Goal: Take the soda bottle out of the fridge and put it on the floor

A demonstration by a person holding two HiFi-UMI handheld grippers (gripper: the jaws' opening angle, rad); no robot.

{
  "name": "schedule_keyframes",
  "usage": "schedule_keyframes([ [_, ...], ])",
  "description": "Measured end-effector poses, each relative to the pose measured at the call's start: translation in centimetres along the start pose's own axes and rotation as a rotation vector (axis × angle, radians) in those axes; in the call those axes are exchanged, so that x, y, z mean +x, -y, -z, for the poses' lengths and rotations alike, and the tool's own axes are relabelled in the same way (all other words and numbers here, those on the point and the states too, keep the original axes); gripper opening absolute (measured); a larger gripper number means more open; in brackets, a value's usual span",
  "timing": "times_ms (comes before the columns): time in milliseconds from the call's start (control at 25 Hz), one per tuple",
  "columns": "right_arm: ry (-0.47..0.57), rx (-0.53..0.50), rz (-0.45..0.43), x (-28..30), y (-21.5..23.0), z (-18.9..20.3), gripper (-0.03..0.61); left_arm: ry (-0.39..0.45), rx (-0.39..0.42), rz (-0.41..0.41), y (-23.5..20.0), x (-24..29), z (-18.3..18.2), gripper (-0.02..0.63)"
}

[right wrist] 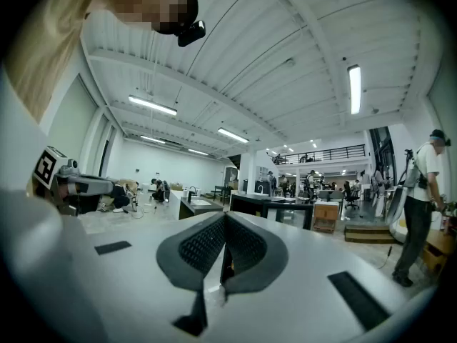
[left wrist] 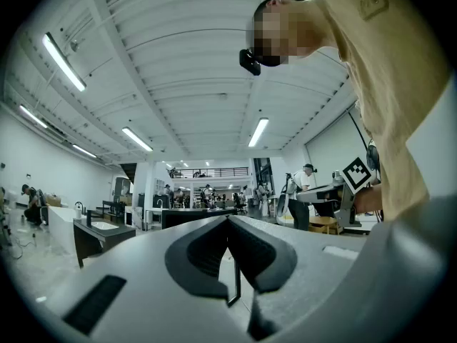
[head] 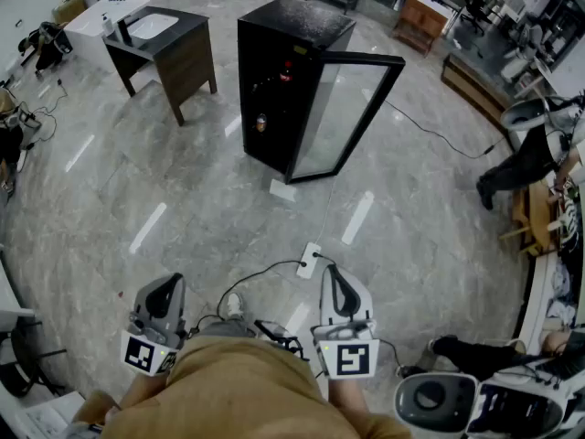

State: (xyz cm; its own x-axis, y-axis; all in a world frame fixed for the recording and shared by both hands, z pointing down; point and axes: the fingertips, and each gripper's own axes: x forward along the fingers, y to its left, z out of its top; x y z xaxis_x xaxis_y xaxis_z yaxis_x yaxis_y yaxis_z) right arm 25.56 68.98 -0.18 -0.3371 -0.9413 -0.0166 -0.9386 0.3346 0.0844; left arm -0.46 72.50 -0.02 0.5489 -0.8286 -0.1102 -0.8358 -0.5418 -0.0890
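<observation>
A black fridge (head: pixel 283 71) stands on the marble floor ahead, its glass door (head: pixel 352 117) swung open to the right. In its dark inside I make out a small round item (head: pixel 261 122) and something red (head: pixel 286 73); I cannot tell which one is the soda bottle. Both grippers are held low near the person's body, far short of the fridge. The left gripper (head: pixel 170 283) (left wrist: pixel 228 219) has its jaws together with nothing between them. The right gripper (head: pixel 335 273) (right wrist: pixel 226 216) is likewise shut and empty, pointing level toward the fridge (right wrist: pixel 268 206).
A dark vanity with a white sink (head: pixel 160 39) stands left of the fridge. A power strip (head: pixel 308 259) with cables lies on the floor between me and the fridge, near a white sheet (head: pixel 282 190). A person (head: pixel 521 163) and desks are at the right.
</observation>
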Motion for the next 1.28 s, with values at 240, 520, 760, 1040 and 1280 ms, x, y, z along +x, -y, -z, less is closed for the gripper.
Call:
schedule_keyframes([
  [240,0.010,0.020,0.028,-0.9,2.0,-1.2,0.000,-0.004,-0.085,-0.006,1.2,1.7,-0.8,0.002],
  [520,0.008,0.034,0.005,2.1,1.6,-1.3,0.000,0.012,-0.091,0.007,-1.1,3.8,-0.4,0.002],
  [760,-0.011,0.035,0.004,6.6,1.1,-1.4,0.002,0.016,-0.099,0.018,-4.4,5.4,0.7,0.002],
  [1040,-0.011,0.022,0.001,12.2,-2.8,-2.3,0.002,0.012,-0.057,0.044,-11.2,6.7,1.8,0.002],
  [1280,-0.017,0.014,0.027,15.0,-4.7,-2.6,0.002,-0.006,-0.104,0.056,-15.8,7.0,3.8,0.002],
])
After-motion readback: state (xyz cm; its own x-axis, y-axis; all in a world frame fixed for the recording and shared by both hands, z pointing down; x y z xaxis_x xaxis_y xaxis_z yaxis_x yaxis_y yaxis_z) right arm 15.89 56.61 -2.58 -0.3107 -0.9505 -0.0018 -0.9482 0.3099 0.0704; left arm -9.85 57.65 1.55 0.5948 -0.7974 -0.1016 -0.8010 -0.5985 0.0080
